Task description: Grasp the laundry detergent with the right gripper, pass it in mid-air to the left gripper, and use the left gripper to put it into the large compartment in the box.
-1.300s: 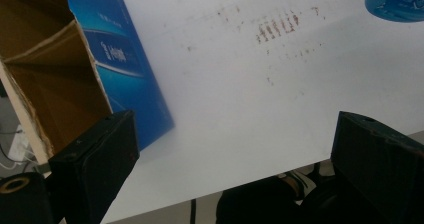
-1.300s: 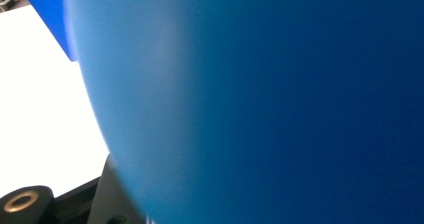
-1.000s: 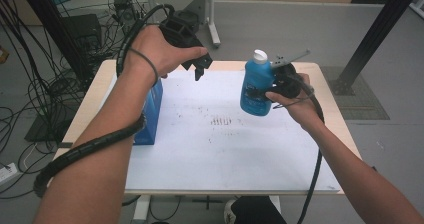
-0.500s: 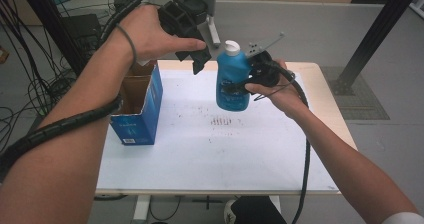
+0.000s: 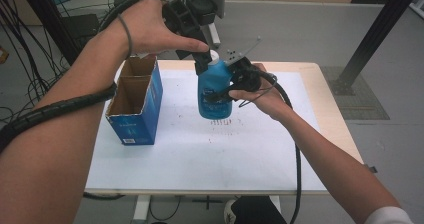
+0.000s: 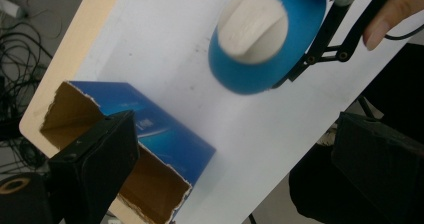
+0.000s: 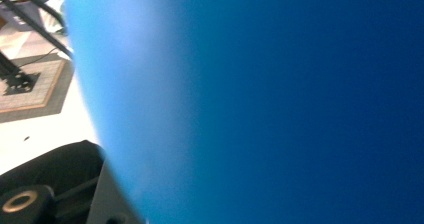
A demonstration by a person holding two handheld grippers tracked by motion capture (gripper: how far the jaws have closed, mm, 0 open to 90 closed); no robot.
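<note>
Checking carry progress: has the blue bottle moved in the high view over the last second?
Yes. The blue bottle, clamped in the right gripper, has gone left across the table toward the open blue box, off the right edge to near mid-table.

Right tool [image 5: 222, 91]: jaws clamped, raised above the bench. Left tool [image 5: 202, 59]: jaws spread wide, pointing down, forearm extended.

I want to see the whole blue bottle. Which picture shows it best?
The high view: the blue bottle shows from cap to base. The left gripper view looks down on its white cap; the right gripper view is a blue blur.
</note>
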